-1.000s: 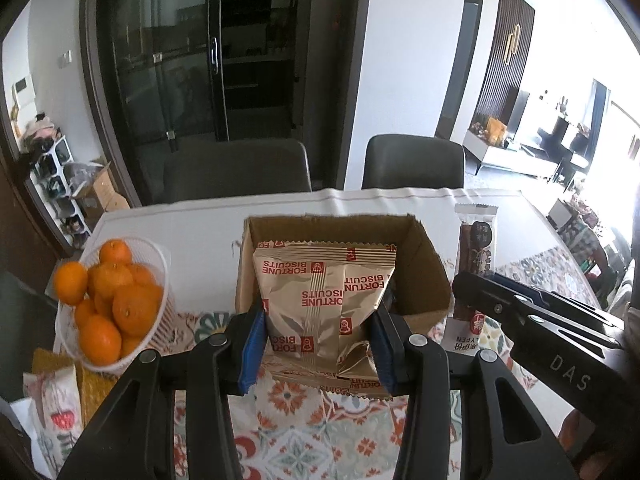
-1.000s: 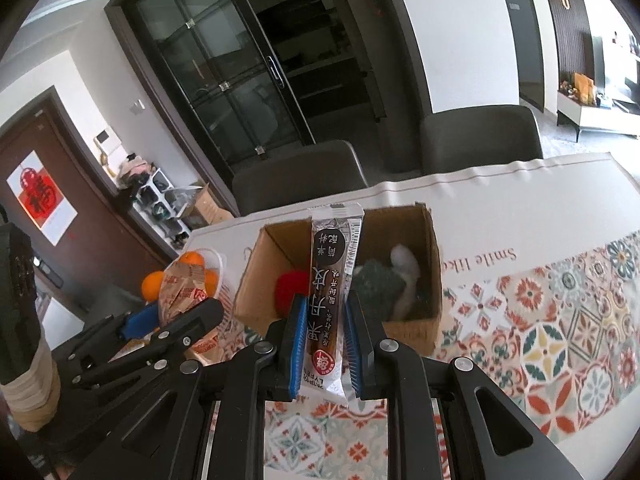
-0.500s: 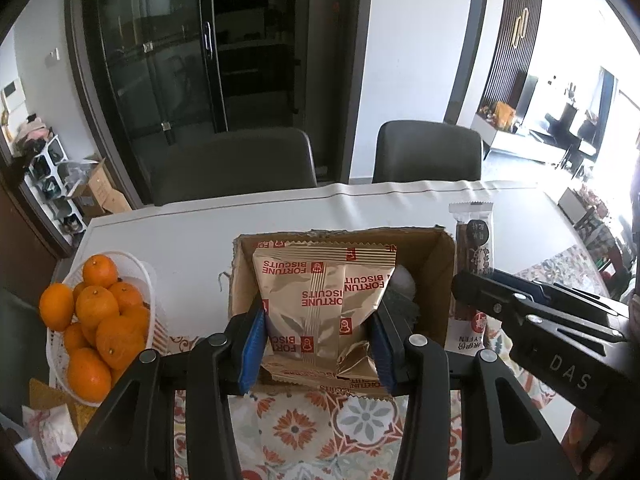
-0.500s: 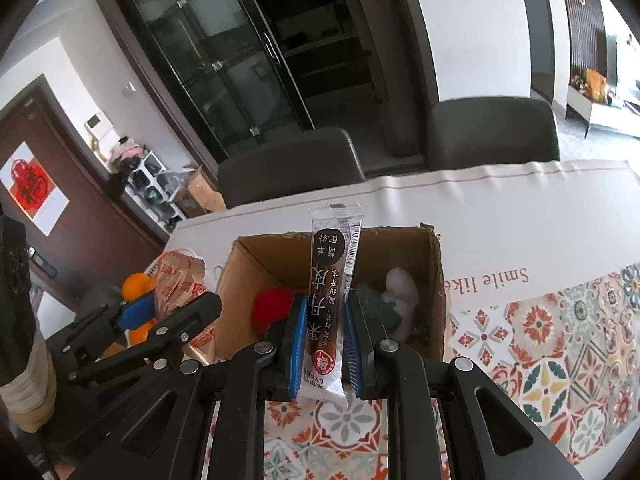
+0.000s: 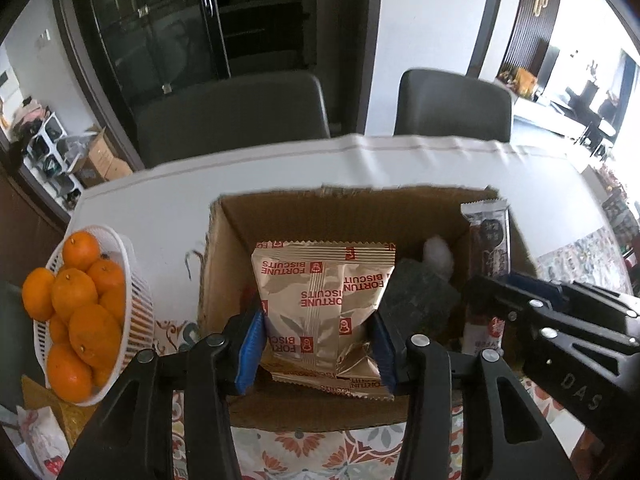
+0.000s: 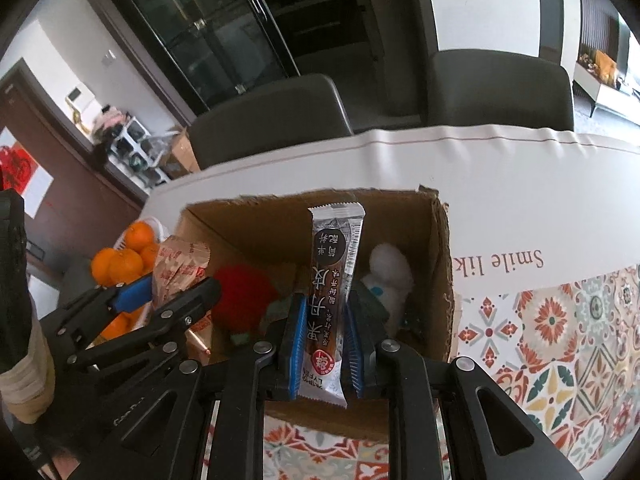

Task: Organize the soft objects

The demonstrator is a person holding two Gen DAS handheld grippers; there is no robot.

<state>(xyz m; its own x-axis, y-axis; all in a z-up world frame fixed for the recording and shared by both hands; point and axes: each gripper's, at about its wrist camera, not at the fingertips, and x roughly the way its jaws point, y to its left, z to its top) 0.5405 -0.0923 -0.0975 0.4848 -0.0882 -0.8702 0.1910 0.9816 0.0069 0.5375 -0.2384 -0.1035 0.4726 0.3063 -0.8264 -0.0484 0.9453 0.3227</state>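
Observation:
My left gripper [image 5: 318,348] is shut on a gold Fortune Biscuits packet [image 5: 320,304] and holds it over the open cardboard box [image 5: 280,216]. My right gripper [image 6: 323,344] is shut on a long dark snack bar [image 6: 334,280], upright over the same box [image 6: 440,248]. Inside the box lie a red soft ball [image 6: 244,296], a dark grey soft object [image 5: 416,300] and a white plush [image 6: 390,276]. The snack bar also shows at the right of the left wrist view [image 5: 490,248], and the biscuit packet at the left of the right wrist view [image 6: 180,268].
A white basket of oranges [image 5: 76,304] stands left of the box on the table. The white tablecloth [image 6: 520,184] has a patterned tile border [image 6: 560,340]. Two dark chairs [image 5: 232,108] stand behind the table. More snack packets lie at the lower left [image 5: 36,436].
Both grippers have moved forward and now sit over the box, looking down into it. The box and the basket appear larger and closer. Both holds are unchanged.

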